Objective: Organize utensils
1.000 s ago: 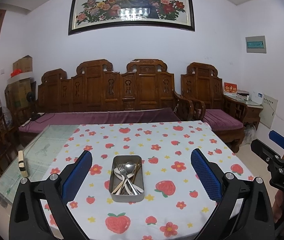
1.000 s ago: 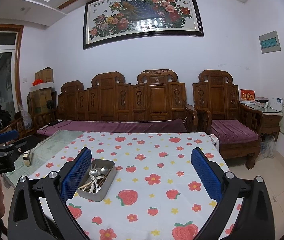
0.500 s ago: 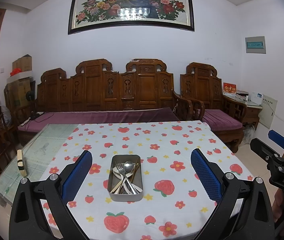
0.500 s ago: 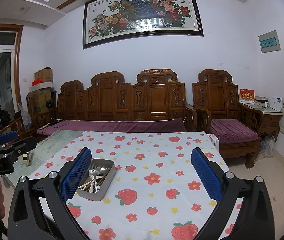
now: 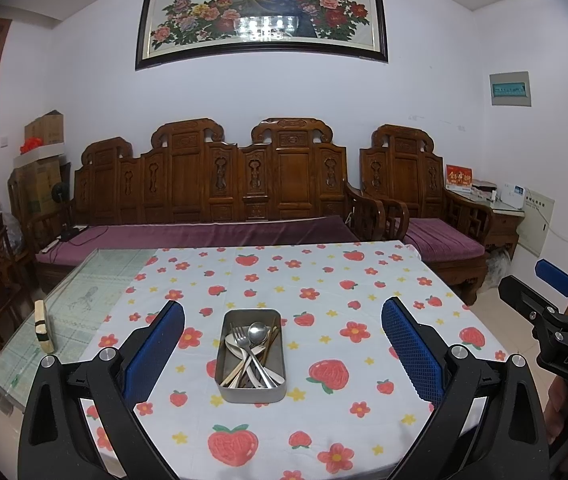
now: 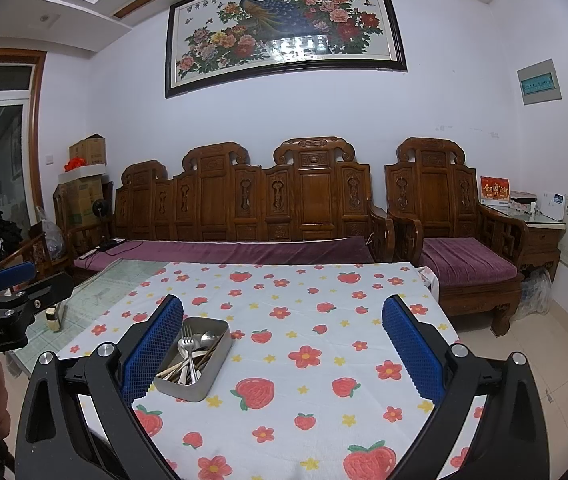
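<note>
Metal tin of jumbled cutlery on the cloth-covered surface, centred ahead of the left claw and beside the right claw's left finger. Both claws gape, empty. Descend vertically; grip one handle.

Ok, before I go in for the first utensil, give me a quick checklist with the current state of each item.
1. Left gripper open and empty: ok.
2. Right gripper open and empty: ok.
3. Metal tin flat on the tablecloth, centred in the left view: ok.
4. Utensils inside the tin, none on the cloth: ok. Fork and spoon lie crossed over the others, so a clean single pick: cannot tell.
5. Destination for sorted utensils: not ok, no organizer or second container in view.
6. Grippers clear of each other: ok, right gripper sits off at the left view's right edge.
</note>
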